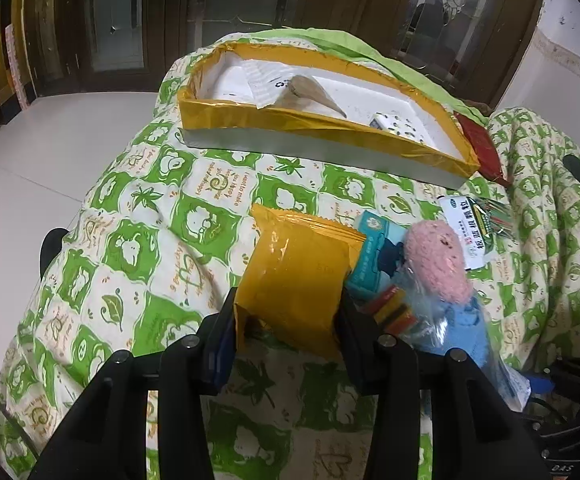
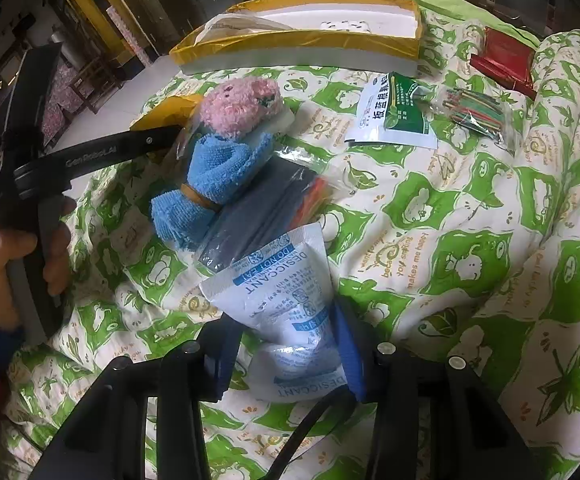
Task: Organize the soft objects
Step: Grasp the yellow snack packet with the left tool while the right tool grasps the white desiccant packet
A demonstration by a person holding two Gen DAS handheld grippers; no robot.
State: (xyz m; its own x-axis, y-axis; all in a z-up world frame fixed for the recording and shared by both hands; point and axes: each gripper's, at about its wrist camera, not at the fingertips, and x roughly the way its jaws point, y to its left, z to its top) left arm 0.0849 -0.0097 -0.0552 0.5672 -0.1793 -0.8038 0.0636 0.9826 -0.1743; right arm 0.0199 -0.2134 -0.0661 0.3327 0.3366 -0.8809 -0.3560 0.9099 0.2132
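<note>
The fingers [image 1: 225, 320] of the left gripper [image 1: 285, 320] were clamped on the near end of a crinkled yellow foil snack packet [image 1: 298, 276], one pad on each side of it. The right gripper [image 2: 285, 340] had its blue-padded jaws closed on a white paper desiccant sachet [image 2: 277, 300] printed in blue. No earlier motion can be told here.

Taking the shallow gold-rimmed white foam tray [image 1: 430, 152] at the far side of the green-and-cream quilt [image 1: 137, 208] as landmark: the yellow packet lay in front of it, well short of its near wall; a pink-and-blue knitted doll [image 2: 225, 152] in clear wrapping lay just beside the packet; the sachet sat nearer than the doll. A white-and-green medicine sachet [image 2: 394, 116] and a red pouch [image 2: 502, 56] lay towards the tray's right end.

Judging from this, the step in hand was the pick-up: both soft items gripped, neither yet lifted clear. The next move likely calls for raising each without dragging the doll, then carrying them over the tray's rim.
</note>
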